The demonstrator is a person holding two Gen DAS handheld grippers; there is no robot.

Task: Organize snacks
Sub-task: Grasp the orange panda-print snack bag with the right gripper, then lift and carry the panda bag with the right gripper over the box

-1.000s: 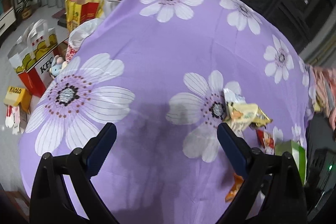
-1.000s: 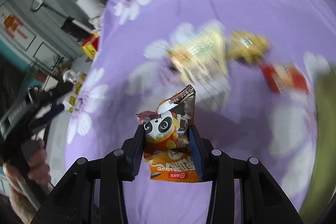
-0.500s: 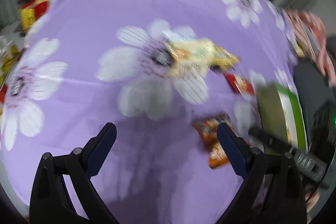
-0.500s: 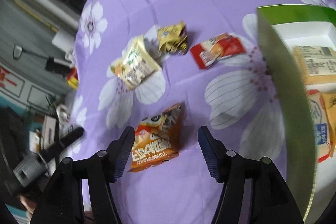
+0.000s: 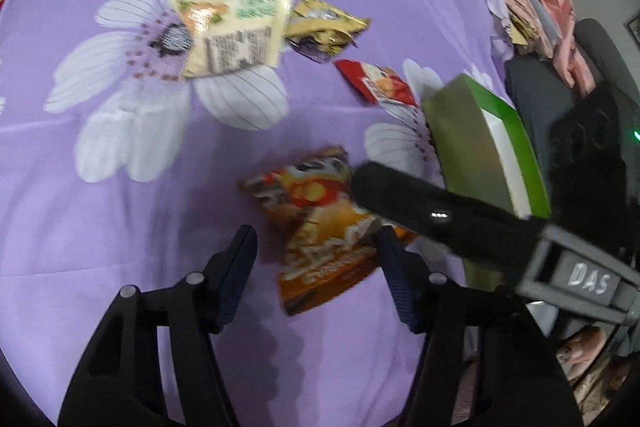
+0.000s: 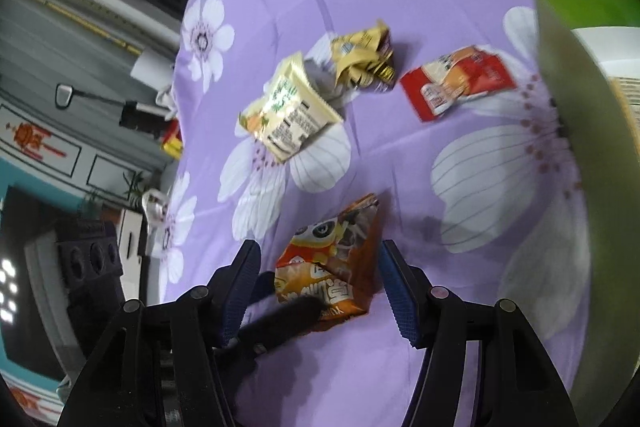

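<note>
A: What is the biggest thing here?

B: The purple cloth printed with white flowers [image 5: 120, 247], spread over the whole surface; at its right side stands an open green-rimmed cardboard box [image 5: 480, 147], with packets just showing inside in the right wrist view.

A: And the loose snacks?

B: Well up the cloth lies a pale yellow foil packet with printed text [image 5: 236, 35]; touching it is a crumpled gold wrapper [image 5: 324, 29]; near the box lies a red and white packet [image 5: 376, 85]; nearest the cameras, flat on the cloth, is an orange foil packet with a panda cartoon [image 6: 332, 263].

A: The grippers?

B: The left gripper [image 5: 316, 267] is closing, with the orange packet between its fingers; the pads do not press it yet. The right gripper [image 6: 320, 279] has released; its jaws stand apart on either side of the same packet, touching nothing.
</note>
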